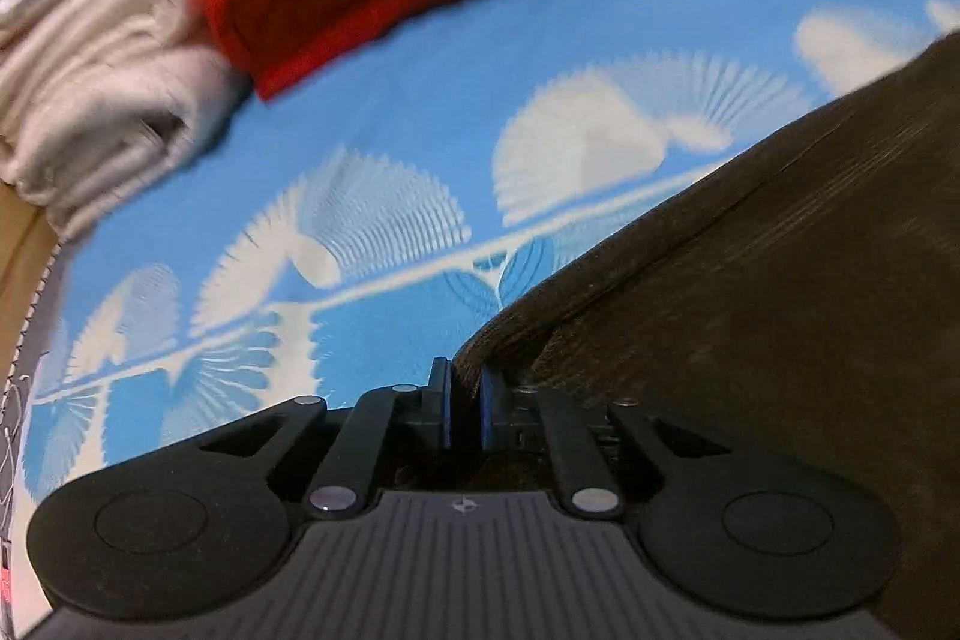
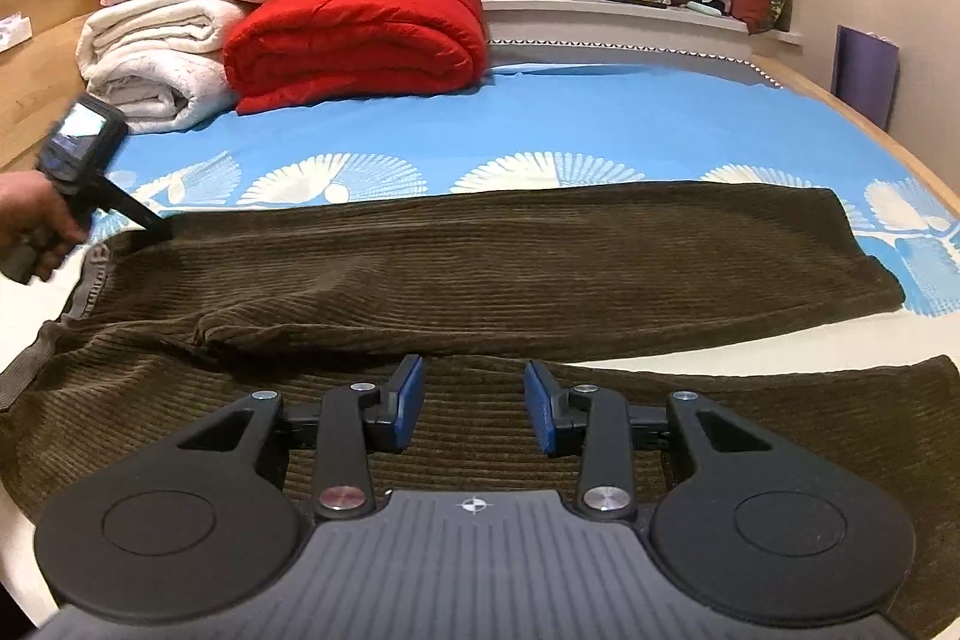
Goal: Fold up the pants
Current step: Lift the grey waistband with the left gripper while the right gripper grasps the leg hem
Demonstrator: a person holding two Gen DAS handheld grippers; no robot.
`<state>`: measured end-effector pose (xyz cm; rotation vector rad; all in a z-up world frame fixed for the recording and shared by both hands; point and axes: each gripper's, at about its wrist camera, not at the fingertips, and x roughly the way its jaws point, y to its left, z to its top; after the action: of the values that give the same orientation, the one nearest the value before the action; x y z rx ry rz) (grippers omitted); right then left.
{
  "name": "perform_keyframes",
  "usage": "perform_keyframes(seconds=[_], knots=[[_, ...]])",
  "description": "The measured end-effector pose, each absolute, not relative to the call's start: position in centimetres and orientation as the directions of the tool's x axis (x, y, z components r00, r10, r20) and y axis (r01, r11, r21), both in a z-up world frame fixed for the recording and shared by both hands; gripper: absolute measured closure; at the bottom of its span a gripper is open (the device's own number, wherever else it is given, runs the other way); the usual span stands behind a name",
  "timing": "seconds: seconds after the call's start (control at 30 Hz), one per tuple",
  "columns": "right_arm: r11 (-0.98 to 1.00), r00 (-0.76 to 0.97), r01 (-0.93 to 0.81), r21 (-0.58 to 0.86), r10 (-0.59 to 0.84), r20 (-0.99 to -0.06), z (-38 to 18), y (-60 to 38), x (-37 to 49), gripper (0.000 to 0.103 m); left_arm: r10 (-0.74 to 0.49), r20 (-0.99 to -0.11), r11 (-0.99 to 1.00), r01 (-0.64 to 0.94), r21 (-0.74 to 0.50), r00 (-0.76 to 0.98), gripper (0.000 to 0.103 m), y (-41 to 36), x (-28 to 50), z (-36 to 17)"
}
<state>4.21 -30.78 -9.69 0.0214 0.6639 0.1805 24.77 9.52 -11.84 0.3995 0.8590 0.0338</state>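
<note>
**Brown corduroy pants spread across bed, waist corner pinched for first fold**

Seen from 2 wrist cameras. Pants (image 2: pixel 456 268) laid lengthwise across the near half of the bed (image 2: pixel 600 112), waistband toward its left edge, 2 legs reaching toward its right edge, slightly parted; flattened that way, probably, so 1 leg could be folded over the other. Left gripper (image 1: pixel 465 400) clenched on the far waistband corner, apparently to anchor or lift that end. Right gripper (image 2: pixel 474 400) hovering released above the near leg, jaws apart, gripping nothing, likely poised to take the near edge. Folded red blanket (image 2: pixel 360 40) and white bedding (image 2: pixel 156 58) stacked at the far left corner, well apart.
</note>
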Motion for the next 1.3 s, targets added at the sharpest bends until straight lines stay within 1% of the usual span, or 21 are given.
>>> perform_keyframes(seconds=[0.17, 0.23, 0.33, 0.4, 0.43, 0.47, 0.5, 0.53, 0.57, 0.67, 0.7, 0.73, 0.77, 0.83, 0.93, 1.07, 1.1, 1.13, 1.2, 1.23, 1.3], knots=[[0.991, 0.76, -0.117, 0.068, 0.134, -0.636, -10.8, -31.0, 3.9, 0.064, 0.103, -0.657, 0.957, 0.104, 0.269, 0.747, 0.097, 8.8, 11.7, -7.5], [0.993, 0.742, -0.093, 0.079, 0.122, -0.659, -11.5, -31.4, 3.7, 0.064, 0.075, -0.676, 0.963, 0.121, 0.239, 0.733, 0.099, 7.8, 5.2, -8.2], [0.994, 0.719, -0.064, 0.092, 0.11, -0.686, -12.1, -31.7, 3.2, 0.064, 0.078, -0.706, 0.958, 0.143, 0.248, 0.704, 0.098, 6.6, -0.8, -11.3], [0.995, 0.717, -0.051, 0.082, 0.094, -0.69, -12.2, -31.7, 2.4, 0.064, 0.103, -0.757, 0.98, 0.065, 0.188, 0.646, 0.097, 7.5, -2.2, -12.4], [0.996, 0.715, -0.041, 0.076, 0.082, -0.694, -12.4, -31.8, 1.9, 0.064, 0.096, -0.758, 0.992, 0.0, 0.126, 0.645, 0.096, 8.4, -2.9, -11.9], [0.997, 0.713, -0.032, 0.076, 0.076, -0.697, -12.5, -31.9, 1.5, 0.064, 0.079, -0.751, 0.997, -0.038, 0.072, 0.656, 0.086, 9.3, -3.5, -11.3], [0.996, 0.711, -0.022, 0.082, 0.073, -0.699, -12.5, -32.0, 1.1, 0.064, 0.046, -0.744, 0.997, -0.077, -0.008, 0.667, 0.079, 10.4, -4.2, -10.6], [0.996, 0.711, -0.012, 0.093, 0.074, -0.7, -12.5, -32.1, 0.6, 0.064, 0.011, -0.743, 0.993, -0.096, -0.071, 0.669, 0.068, 11.2, -4.6, -10.3], [0.995, 0.713, -0.004, 0.104, 0.076, -0.697, -12.5, -32.2, 0.1, 0.064, -0.035, -0.75, 0.984, -0.108, -0.141, 0.66, 0.061, 11.9, -4.8, -10.3], [0.993, 0.74, 0.008, 0.12, 0.075, -0.668, -11.9, -32.5, -1.0, 0.064, -0.144, -0.776, 0.942, -0.154, -0.297, 0.615, 0.057, 13.5, -3.9, -11.3], [0.992, 0.754, 0.012, 0.122, 0.071, -0.653, -11.6, -32.6, -1.3, 0.064, -0.168, -0.78, 0.922, -0.185, -0.341, 0.603, 0.054, 14.0, -3.4, -11.8], [0.992, 0.765, 0.018, 0.124, 0.066, -0.641, -11.6, -32.6, -1.5, 0.066, -0.192, -0.782, 0.893, -0.225, -0.39, 0.592, 0.048, 14.5, -2.7, -12.5], [0.991, 0.776, 0.026, 0.132, 0.063, -0.628, -11.3, -32.8, -1.6, 0.069, -0.212, -0.782, 0.87, -0.252, -0.425, 0.587, 0.045, 14.9, -2.0, -12.6], [0.985, 0.788, 0.039, 0.169, 0.074, -0.612, -11.1, -33.5, -1.7, 0.084, -0.243, -0.78, 0.818, -0.311, -0.484, 0.576, 0.044, 15.5, -0.2, -13.8], [0.974, 0.787, 0.051, 0.222, 0.097, -0.609, -10.8, -34.5, -1.1, 0.086, -0.228, -0.789, 0.776, -0.384, -0.501, 0.57, 0.041, 16.1, 1.7, -14.7], [0.952, 0.775, 0.046, 0.302, 0.157, -0.612, -9.9, -36.3, 1.6, 0.085, -0.161, -0.808, 0.777, -0.433, -0.458, 0.566, 0.038, 16.6, 3.0, -14.8], [0.947, 0.775, 0.043, 0.318, 0.169, -0.609, -9.5, -36.8, 2.6, 0.081, -0.149, -0.811, 0.78, -0.437, -0.448, 0.565, 0.038, 16.7, 3.2, -14.9], [0.942, 0.773, 0.045, 0.332, 0.178, -0.609, -9.1, -37.2, 4.0, 0.071, -0.139, -0.814, 0.783, -0.441, -0.439, 0.564, 0.038, 16.9, 3.4, -14.9], [0.923, 0.761, 0.069, 0.378, 0.196, -0.618, -8.6, -38.1, 7.4, 0.059, -0.124, -0.82, 0.79, -0.445, -0.422, 0.558, 0.039, 17.2, 3.5, -15.0], [0.908, 0.757, 0.085, 0.41, 0.209, -0.619, -8.4, -38.6, 9.5, 0.058, -0.115, -0.826, 0.796, -0.447, -0.409, 0.551, 0.04, 17.3, 3.9, -15.2], [0.892, 0.755, 0.104, 0.44, 0.217, -0.618, -8.3, -38.9, 13.0, 0.058, -0.079, -0.837, 0.805, -0.461, -0.374, 0.542, 0.053, 17.7, 4.4, -15.5]])
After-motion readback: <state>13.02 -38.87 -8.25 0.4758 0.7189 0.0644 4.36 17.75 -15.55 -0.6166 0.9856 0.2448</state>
